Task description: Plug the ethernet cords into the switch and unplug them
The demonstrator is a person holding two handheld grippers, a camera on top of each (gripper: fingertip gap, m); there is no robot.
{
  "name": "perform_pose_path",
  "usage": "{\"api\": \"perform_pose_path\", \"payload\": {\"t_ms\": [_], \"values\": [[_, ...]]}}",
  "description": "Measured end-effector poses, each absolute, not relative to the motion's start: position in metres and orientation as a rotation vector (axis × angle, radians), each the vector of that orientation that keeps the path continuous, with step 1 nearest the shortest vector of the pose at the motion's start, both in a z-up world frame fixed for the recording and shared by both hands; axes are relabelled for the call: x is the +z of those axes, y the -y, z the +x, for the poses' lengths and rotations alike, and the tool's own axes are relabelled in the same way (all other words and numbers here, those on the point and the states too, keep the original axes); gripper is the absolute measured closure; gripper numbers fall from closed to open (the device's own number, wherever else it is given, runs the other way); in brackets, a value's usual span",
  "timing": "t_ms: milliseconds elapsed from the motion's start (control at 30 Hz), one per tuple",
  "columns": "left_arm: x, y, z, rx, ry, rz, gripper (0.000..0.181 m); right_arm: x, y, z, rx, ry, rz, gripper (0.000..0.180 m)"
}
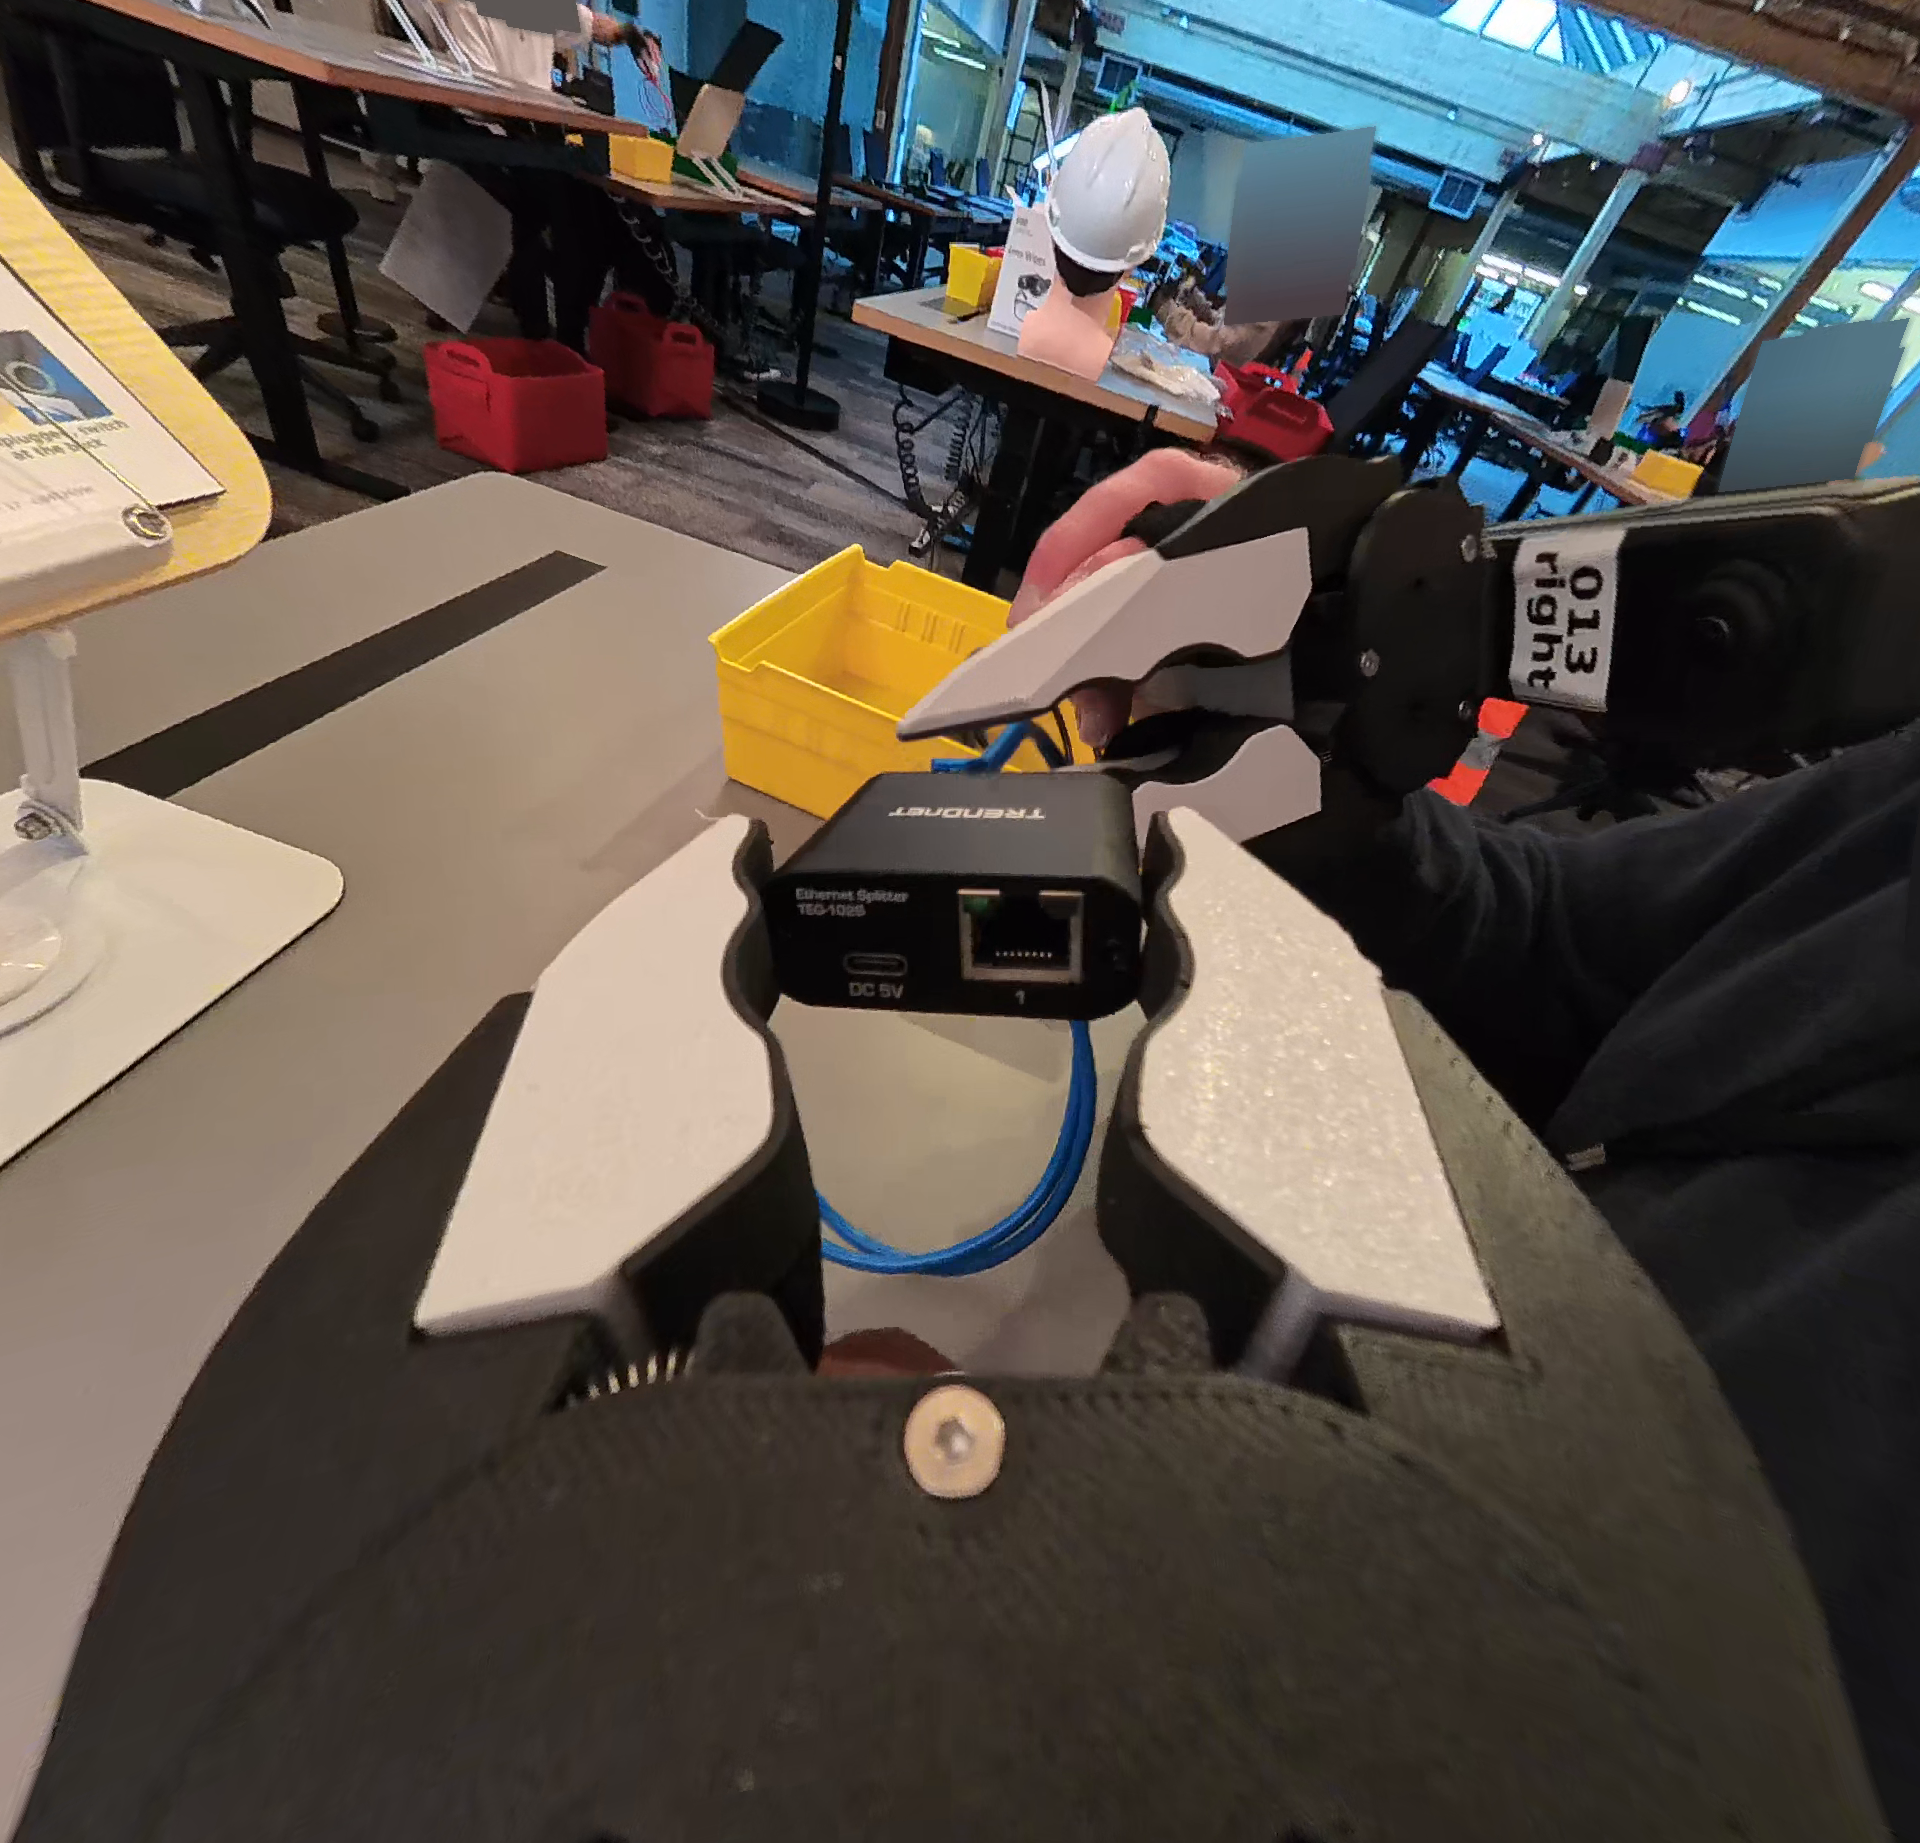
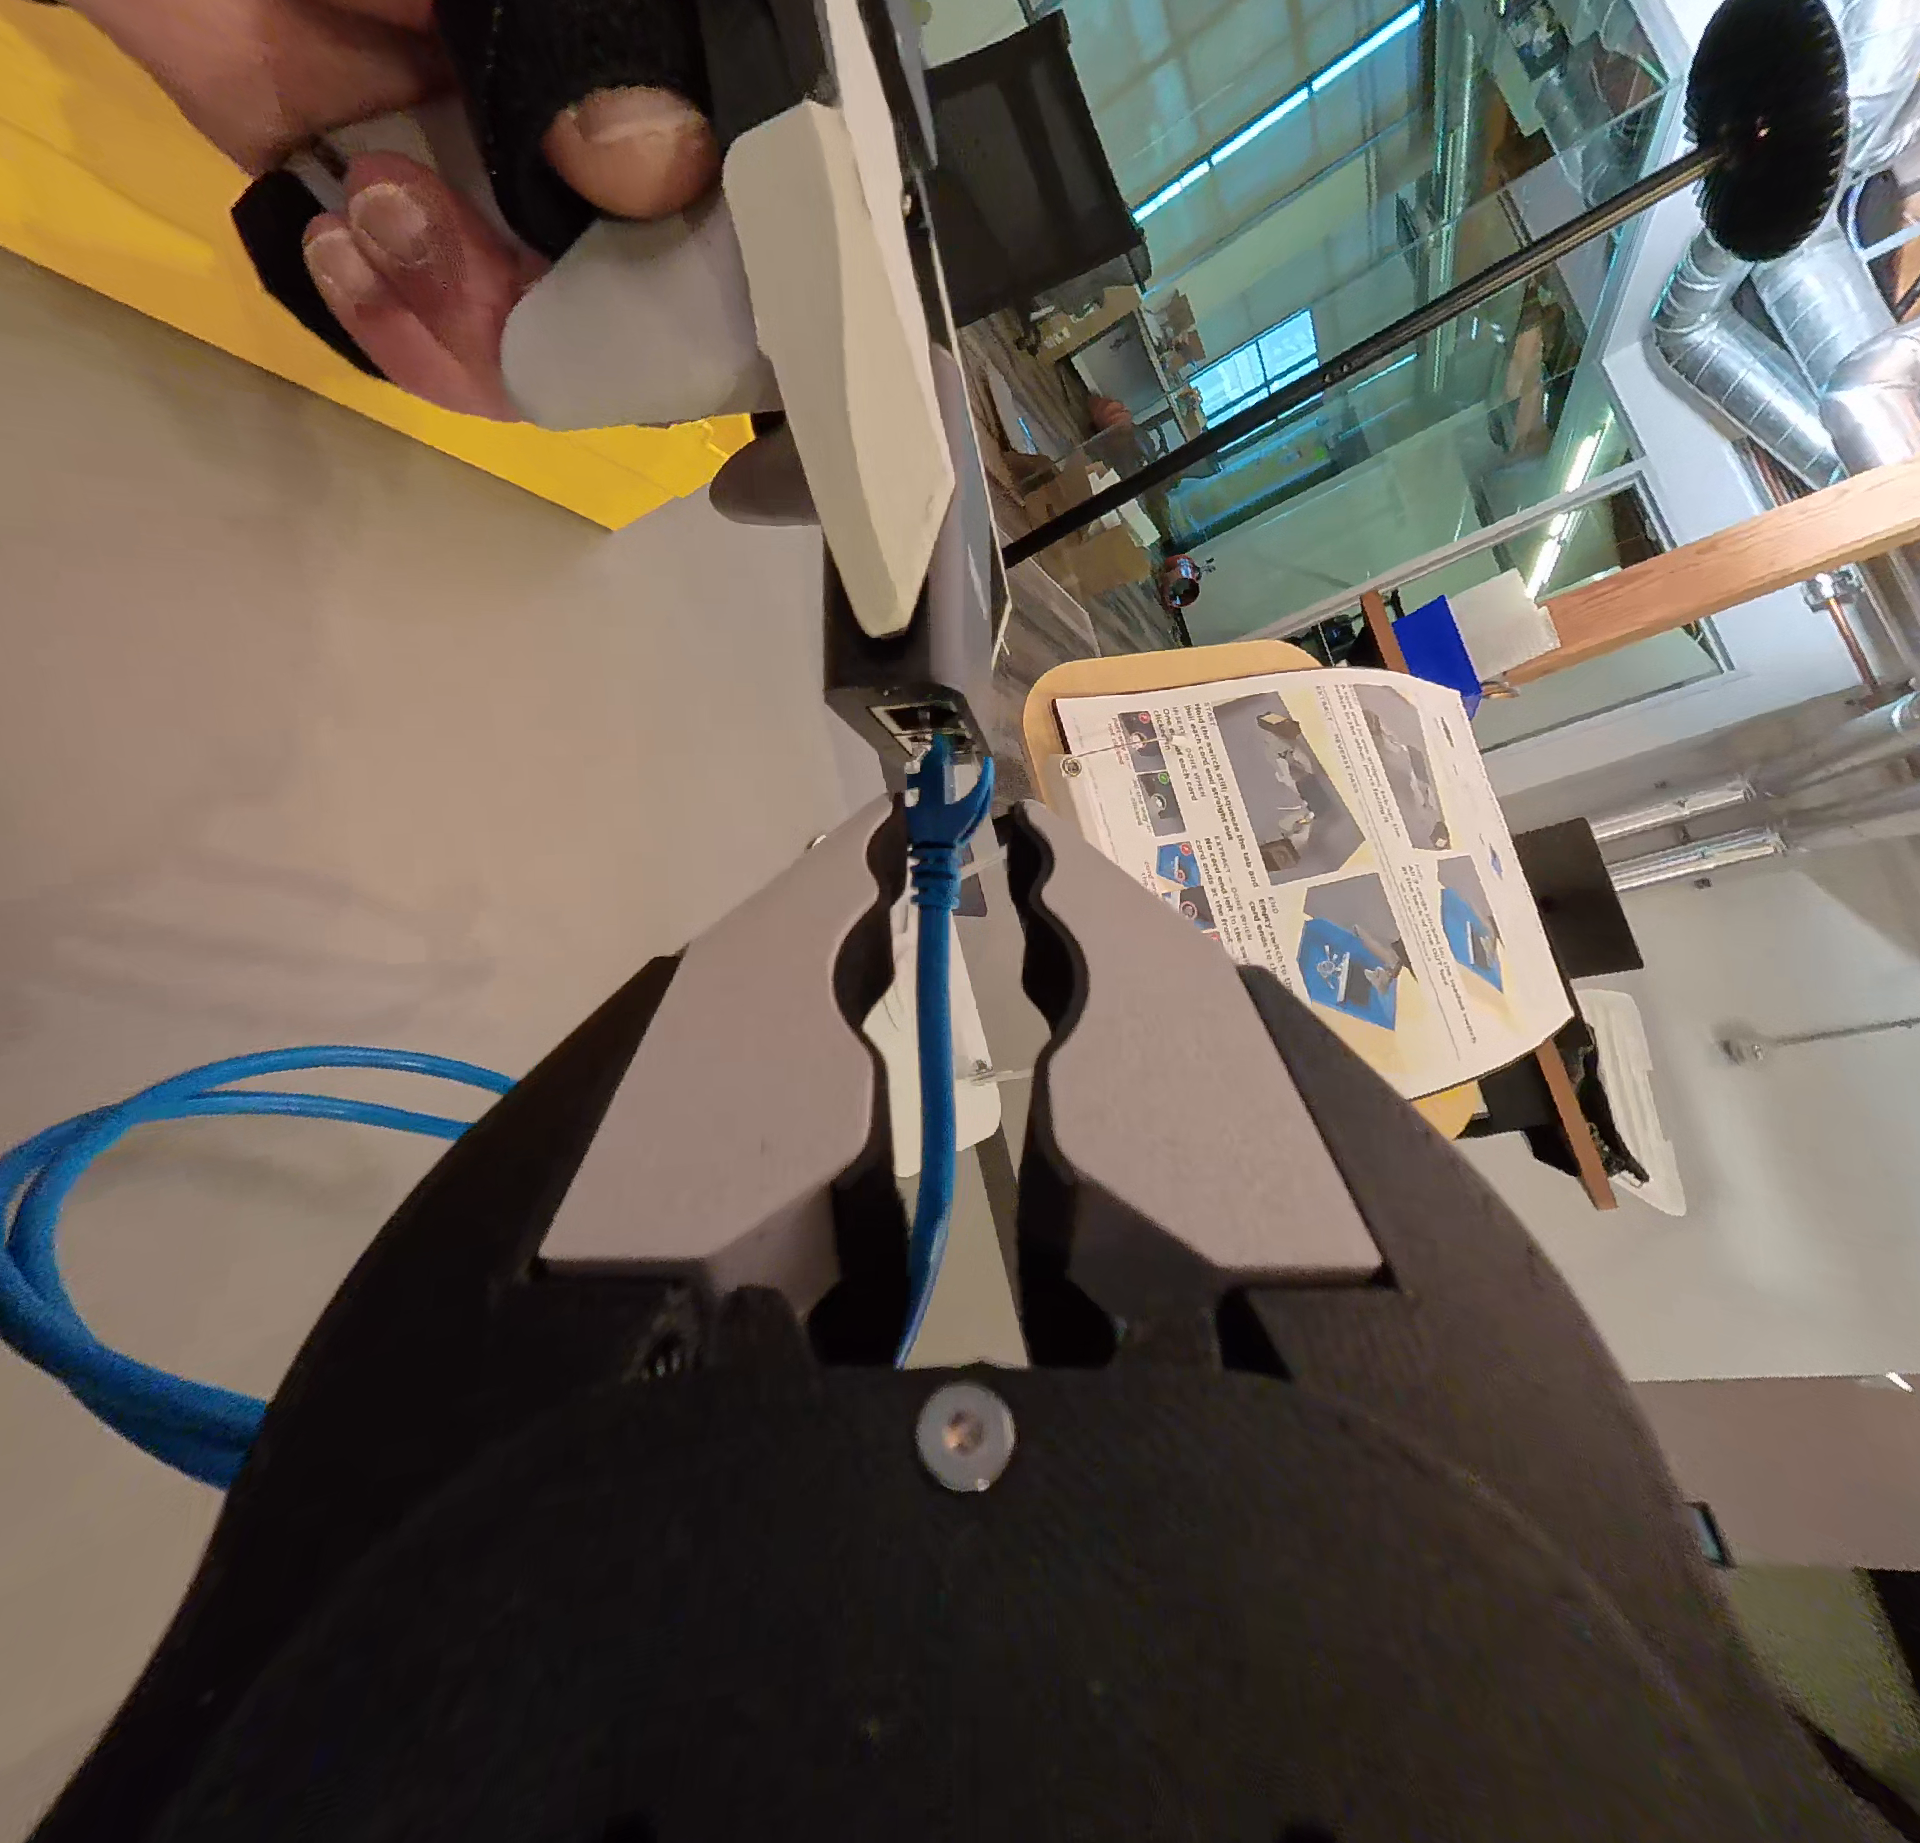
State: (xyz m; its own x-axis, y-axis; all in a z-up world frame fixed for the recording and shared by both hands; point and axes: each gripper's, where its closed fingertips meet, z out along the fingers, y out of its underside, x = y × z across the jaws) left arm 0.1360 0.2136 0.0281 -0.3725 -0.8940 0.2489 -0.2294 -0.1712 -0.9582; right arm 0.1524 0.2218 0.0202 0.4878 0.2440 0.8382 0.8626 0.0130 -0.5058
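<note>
my left jaws (image 1: 956, 920) squeeze the little black switch (image 1: 951, 900) above the desk (image 1: 416, 910). my right jaws (image 2: 951, 837) stand apart around the bendy blue cord (image 2: 930, 1014), plugged in. grab its hard plug (image 2: 940, 791).

Black switch (image 1: 951, 894) at frame centre, front port empty; blue ethernet cord (image 2: 932, 972) at its rear port, slack looped lower left.

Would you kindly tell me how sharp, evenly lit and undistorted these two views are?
Left wrist view: small black switch box sharp, daylight even, the edges bending from the wide lens. Right wrist view: rolled sideways, thin blue ethernet cord crisp, fingers near the lens soft, windows bright.
</note>
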Motion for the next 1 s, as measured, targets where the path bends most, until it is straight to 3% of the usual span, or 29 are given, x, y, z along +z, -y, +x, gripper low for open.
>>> {"api": "perform_pose_path", "payload": {"t_ms": [200, 367, 833, 1000], "values": [[0.024, -0.212, 0.140, -1.604, -1.514, -1.321, 0.114, 0.010, -0.221, 0.147, -0.672, 1.016, -1.521, 0.155], [0.027, -0.212, 0.140, -1.627, -1.483, -1.324, 0.114, 0.006, -0.219, 0.144, -0.668, 0.996, -1.524, 0.164], [0.014, -0.203, 0.140, -1.597, -1.631, -1.346, 0.113, 0.011, -0.212, 0.149, -0.697, 1.008, -1.506, 0.167], [0.010, -0.197, 0.138, -1.564, -1.714, -1.343, 0.100, 0.012, -0.210, 0.146, -0.681, 1.052, -1.486, 0.167]]}}
